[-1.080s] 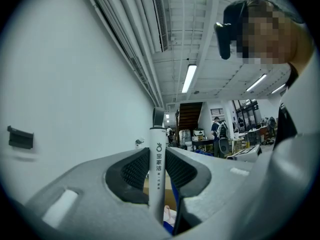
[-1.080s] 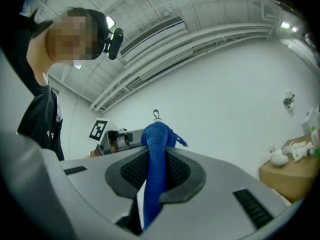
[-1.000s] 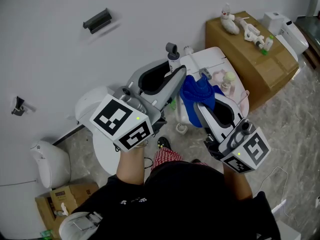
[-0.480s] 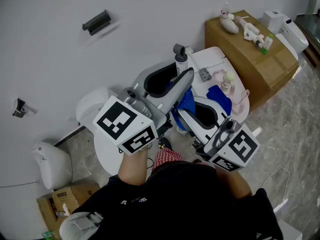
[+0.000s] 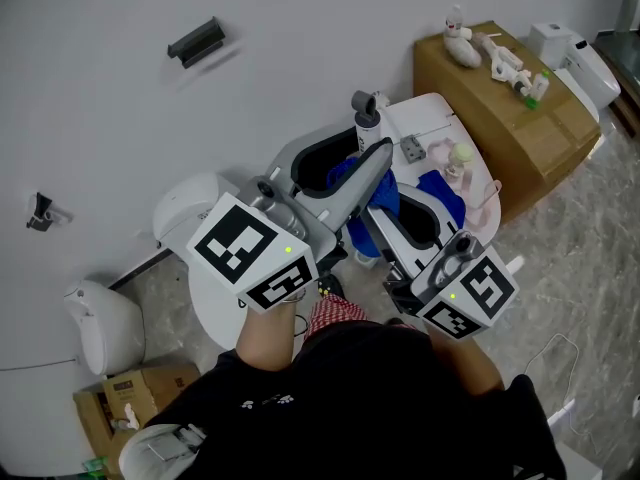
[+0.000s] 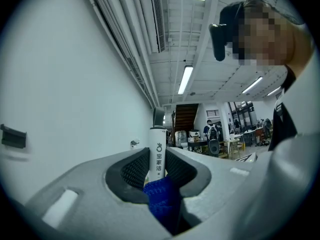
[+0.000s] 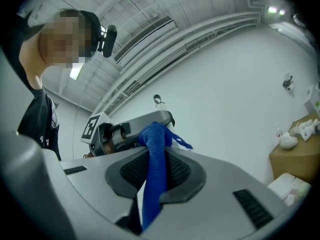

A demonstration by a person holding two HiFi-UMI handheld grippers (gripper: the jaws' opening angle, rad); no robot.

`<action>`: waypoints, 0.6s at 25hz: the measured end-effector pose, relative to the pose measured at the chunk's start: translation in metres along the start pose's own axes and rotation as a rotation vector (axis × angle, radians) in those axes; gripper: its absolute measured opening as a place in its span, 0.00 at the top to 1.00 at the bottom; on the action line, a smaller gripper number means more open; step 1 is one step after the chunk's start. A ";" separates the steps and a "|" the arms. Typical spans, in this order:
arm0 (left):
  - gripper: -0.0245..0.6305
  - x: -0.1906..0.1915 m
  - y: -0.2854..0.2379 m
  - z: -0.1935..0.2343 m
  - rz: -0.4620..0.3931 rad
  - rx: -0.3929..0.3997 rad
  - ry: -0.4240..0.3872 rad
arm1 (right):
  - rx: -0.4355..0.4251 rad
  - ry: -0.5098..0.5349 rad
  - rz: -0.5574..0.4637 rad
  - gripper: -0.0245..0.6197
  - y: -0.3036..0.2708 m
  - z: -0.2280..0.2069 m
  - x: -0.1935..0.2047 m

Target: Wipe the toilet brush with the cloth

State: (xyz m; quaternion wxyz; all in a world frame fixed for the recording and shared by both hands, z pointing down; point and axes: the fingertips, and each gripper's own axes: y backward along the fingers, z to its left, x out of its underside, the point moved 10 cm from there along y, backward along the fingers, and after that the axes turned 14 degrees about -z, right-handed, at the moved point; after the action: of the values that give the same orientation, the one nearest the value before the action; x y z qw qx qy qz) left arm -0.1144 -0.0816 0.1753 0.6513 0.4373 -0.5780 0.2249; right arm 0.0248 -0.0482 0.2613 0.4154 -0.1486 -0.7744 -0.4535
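The toilet brush shows as a white handle with a grey cap point(image 5: 365, 108). In the left gripper view that printed handle point(image 6: 157, 154) stands upright between the jaws, and my left gripper point(image 6: 158, 165) is shut on it. My left gripper point(image 5: 358, 148) points toward the wall. A blue cloth point(image 7: 154, 174) hangs through my right gripper point(image 7: 155, 156), which is shut on it. The cloth point(image 5: 347, 173) bunches against the handle just below the left jaws point(image 6: 162, 199). My right gripper point(image 5: 395, 206) sits close on the right of the left one.
A white stand point(image 5: 432, 118) behind the grippers carries a small bottle point(image 5: 458, 158) and a grey piece point(image 5: 410, 148). A cardboard box point(image 5: 500, 108) with white items stands at right, a white toilet point(image 5: 190, 213) at left, and a black holder point(image 5: 195, 40) hangs on the wall.
My right gripper has moved left with the blue cloth, up against the left gripper and the brush handle. The handle has shifted slightly to the right.
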 end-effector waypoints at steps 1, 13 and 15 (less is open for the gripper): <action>0.81 0.000 0.000 0.000 0.002 0.000 -0.001 | 0.003 -0.002 0.000 0.86 0.000 -0.001 0.000; 0.81 -0.001 -0.001 -0.001 0.003 0.002 0.000 | 0.018 -0.008 0.016 0.86 0.003 -0.003 0.005; 0.81 -0.002 0.000 -0.001 0.000 0.005 0.002 | 0.019 -0.006 0.018 0.86 0.003 -0.003 0.005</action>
State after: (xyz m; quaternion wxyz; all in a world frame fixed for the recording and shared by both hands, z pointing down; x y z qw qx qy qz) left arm -0.1138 -0.0805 0.1736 0.6509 0.4386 -0.5768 0.2266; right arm 0.0252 -0.0497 0.2680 0.4185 -0.1529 -0.7787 -0.4418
